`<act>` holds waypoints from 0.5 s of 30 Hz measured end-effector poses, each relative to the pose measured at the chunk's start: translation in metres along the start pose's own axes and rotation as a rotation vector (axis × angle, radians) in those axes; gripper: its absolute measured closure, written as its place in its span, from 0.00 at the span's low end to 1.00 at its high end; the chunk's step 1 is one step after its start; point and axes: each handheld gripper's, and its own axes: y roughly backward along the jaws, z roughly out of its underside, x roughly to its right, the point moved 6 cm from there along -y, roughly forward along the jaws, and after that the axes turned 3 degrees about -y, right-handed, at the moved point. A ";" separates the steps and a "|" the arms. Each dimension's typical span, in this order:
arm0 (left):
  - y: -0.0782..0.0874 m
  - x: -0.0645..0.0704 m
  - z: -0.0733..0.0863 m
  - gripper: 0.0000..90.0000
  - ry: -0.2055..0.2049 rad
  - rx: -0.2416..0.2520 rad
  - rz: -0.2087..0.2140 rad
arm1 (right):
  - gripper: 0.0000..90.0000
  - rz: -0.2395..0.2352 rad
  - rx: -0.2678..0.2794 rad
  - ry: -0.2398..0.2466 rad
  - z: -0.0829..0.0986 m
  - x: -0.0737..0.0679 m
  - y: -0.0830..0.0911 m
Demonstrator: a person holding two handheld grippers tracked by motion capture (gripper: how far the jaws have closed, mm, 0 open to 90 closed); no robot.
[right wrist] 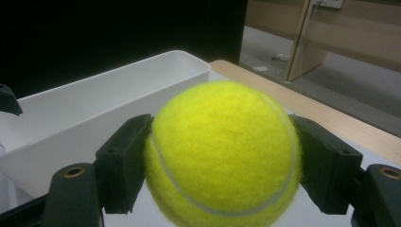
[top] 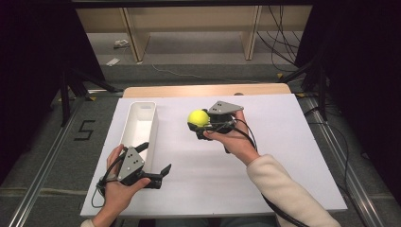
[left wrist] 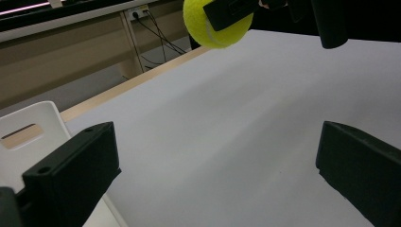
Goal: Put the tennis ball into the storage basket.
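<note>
A yellow tennis ball [top: 197, 117] is held above the white table, with my right gripper [top: 200, 124] shut on it; in the right gripper view the ball [right wrist: 222, 153] sits squeezed between both black jaws. A long white bin [top: 137, 126] lies on the table's left side, to the left of the ball. My left gripper [top: 155, 158] rests near the front left of the table beside the bin's near end, open with nothing between its jaws. From the left gripper view the ball [left wrist: 210, 23] hangs at the top, clamped by the other gripper.
The white table top [top: 279, 156] lies bare to the right and in front of the ball. A wooden strip [top: 208, 90] edges its far side. Beyond it are a floor with cables and a wooden frame [top: 189, 28]. The bin's [right wrist: 94, 109] inside looks empty.
</note>
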 end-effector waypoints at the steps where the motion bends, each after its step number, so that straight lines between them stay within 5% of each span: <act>1: 0.000 0.000 0.000 0.00 0.000 0.000 0.000 | 0.30 0.000 0.001 0.001 -0.001 0.000 0.000; 15: 0.000 0.000 0.000 0.00 -0.001 0.001 0.000 | 0.30 -0.015 0.001 0.006 -0.004 -0.007 -0.006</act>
